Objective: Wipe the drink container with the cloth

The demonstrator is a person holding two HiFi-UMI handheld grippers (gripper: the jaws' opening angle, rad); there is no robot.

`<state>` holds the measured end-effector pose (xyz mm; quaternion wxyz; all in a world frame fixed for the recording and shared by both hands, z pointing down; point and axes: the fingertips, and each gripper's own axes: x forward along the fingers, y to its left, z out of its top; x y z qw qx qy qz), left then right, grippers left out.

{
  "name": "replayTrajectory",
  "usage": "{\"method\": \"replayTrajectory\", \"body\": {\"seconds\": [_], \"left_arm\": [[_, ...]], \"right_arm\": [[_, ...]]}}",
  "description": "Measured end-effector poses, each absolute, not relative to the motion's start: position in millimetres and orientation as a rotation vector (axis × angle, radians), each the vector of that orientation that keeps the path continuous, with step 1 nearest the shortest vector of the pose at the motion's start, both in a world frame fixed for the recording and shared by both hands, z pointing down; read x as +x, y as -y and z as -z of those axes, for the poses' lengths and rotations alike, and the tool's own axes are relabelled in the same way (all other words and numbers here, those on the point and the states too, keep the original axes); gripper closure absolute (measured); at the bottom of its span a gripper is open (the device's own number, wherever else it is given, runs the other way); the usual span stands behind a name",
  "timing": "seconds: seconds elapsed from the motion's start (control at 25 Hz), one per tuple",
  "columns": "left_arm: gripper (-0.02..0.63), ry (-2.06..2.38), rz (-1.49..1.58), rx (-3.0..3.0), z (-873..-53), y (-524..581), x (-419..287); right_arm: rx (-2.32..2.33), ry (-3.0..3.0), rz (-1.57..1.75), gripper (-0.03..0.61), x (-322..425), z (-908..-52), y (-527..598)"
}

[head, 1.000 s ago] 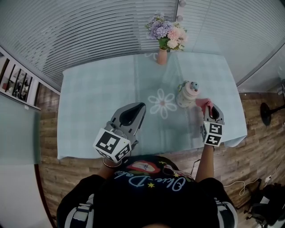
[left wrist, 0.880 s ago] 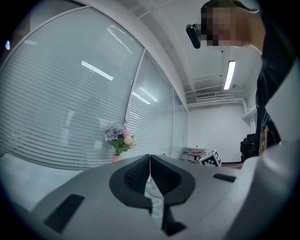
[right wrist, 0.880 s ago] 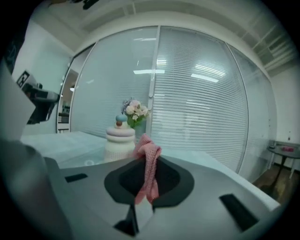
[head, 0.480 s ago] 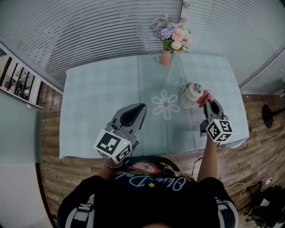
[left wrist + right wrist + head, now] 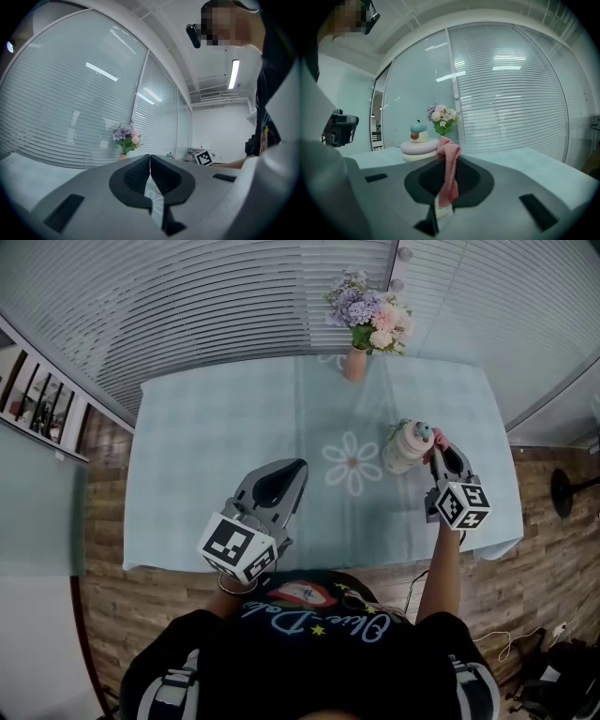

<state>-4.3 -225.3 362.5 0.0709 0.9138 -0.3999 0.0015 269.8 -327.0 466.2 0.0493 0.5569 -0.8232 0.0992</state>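
Observation:
The drink container [image 5: 407, 445] is a pale lilac bottle with a cream lid and a blue knob, standing on the table's right half; it also shows as the container [image 5: 419, 143] in the right gripper view. My right gripper [image 5: 444, 454] is shut on a pink knitted cloth [image 5: 449, 173], whose upper end pokes out past the jaw tips against the container's right side, the cloth [image 5: 438, 440] just visible in the head view. My left gripper [image 5: 281, 472] hangs above the table's front middle, jaws shut with nothing between them.
A light blue tablecloth [image 5: 216, 446] with a white daisy print [image 5: 352, 463] covers the table. A vase of flowers [image 5: 367, 324] stands at the back edge. Glass walls with blinds lie behind; wooden floor surrounds the table.
My right gripper has lifted with the cloth and moved forward, up the container's right side to near its lid. The left gripper has stayed still.

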Motion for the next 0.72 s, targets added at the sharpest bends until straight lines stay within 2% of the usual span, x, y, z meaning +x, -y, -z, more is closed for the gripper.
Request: {"method": "replayTrajectory", "body": {"seconds": [0.72], "left_arm": [[0.609, 1.249, -0.010, 2.717, -367, 237, -12]], "right_arm": [[1.515, 2.339, -0.332, 0.551, 271, -522, 343]]}}
